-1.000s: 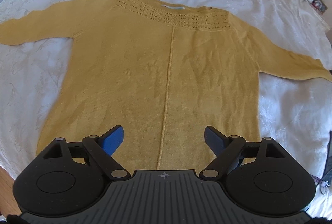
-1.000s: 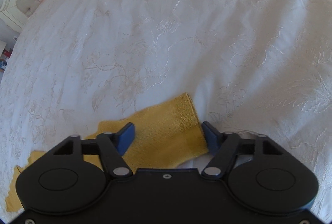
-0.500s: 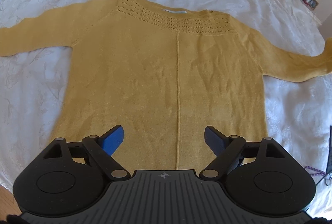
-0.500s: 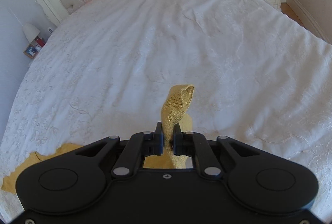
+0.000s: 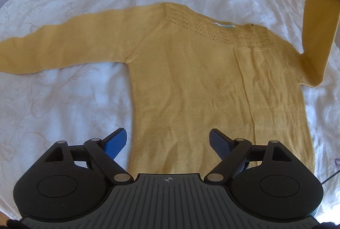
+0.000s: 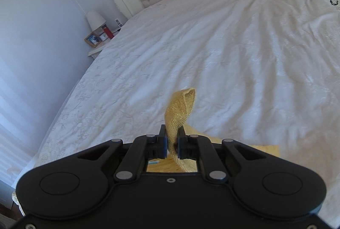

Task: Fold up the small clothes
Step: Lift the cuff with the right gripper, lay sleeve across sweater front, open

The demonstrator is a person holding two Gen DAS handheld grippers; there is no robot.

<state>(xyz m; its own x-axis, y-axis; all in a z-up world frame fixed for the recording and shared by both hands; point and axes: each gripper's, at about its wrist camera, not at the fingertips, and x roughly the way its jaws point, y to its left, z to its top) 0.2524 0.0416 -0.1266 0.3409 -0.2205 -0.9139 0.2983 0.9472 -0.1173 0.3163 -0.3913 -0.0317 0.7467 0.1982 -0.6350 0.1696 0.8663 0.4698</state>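
— Any writing you can make out from where you stand?

— Nothing I can read. My yellow sweater [image 5: 212, 89] shows a pale label [image 5: 225, 25] at the neckline, but it's far too small and blurred.

— And by the bed?

— A framed picture [image 6: 93, 39] on the nightstand [image 6: 96, 51], no legible words there either.

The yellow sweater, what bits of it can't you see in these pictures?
- Sweater bottom hem: left wrist view, hidden behind the left gripper body.
- Left cuff: same view, cut off by the picture's left edge.
- Most of the sweater: right wrist view, covered by the right gripper; only the pinched cuff shows.
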